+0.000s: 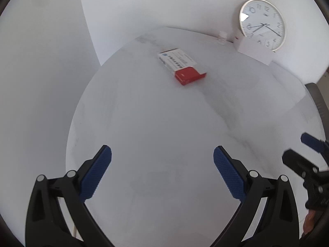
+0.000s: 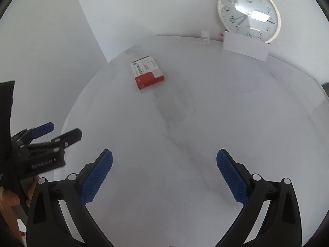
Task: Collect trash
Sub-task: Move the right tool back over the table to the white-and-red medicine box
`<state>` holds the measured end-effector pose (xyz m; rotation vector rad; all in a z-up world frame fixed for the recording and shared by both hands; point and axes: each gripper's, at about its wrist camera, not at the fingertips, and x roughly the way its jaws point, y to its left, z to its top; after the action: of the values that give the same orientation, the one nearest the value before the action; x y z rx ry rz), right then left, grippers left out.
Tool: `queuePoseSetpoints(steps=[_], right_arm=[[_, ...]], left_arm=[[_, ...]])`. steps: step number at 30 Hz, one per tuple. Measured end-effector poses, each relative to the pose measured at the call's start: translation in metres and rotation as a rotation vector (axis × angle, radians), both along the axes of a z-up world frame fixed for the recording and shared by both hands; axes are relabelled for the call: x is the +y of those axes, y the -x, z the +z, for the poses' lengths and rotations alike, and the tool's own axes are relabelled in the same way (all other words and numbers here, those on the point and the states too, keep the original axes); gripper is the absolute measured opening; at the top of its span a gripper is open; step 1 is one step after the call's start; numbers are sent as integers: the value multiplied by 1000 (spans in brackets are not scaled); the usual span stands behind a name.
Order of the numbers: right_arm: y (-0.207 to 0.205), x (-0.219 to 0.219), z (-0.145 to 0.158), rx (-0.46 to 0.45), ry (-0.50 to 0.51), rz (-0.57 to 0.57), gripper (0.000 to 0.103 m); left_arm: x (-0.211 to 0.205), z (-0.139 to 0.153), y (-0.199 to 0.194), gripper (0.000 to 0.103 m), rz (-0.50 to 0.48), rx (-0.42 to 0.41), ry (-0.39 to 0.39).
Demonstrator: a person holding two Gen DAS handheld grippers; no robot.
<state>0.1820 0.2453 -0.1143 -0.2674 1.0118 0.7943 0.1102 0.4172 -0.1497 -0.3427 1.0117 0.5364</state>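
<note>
Grippers come first at the bottom of each frame: the left gripper (image 1: 162, 154) and the right gripper (image 2: 164, 156) both have their jaws spread wide with nothing between them, hovering over the near part of a white table (image 1: 164, 123). Beyond them, above centre in both views, lies a red and white box (image 1: 181, 66) — flat on the table, one end flap open, well apart from both grippers. At the far edge, upper right, stand a small white bottle (image 1: 222, 38), a white card (image 1: 255, 50) and a wall clock (image 1: 263, 24) leaning behind it. Nothing looks collected yet; the box seems the trash left to grasp — no bin is in view.
</note>
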Motion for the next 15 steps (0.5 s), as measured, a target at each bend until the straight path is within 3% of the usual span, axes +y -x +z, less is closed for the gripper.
queuePoseSetpoints(steps=[8,15], right_arm=[[-93,173,-59,-41,93,213,100],[-142,227,-101,-15,155,239,100]], left_arm=[[79,-38,-40,95,73,15,29],[104,-52,-76,95,74,8,39]])
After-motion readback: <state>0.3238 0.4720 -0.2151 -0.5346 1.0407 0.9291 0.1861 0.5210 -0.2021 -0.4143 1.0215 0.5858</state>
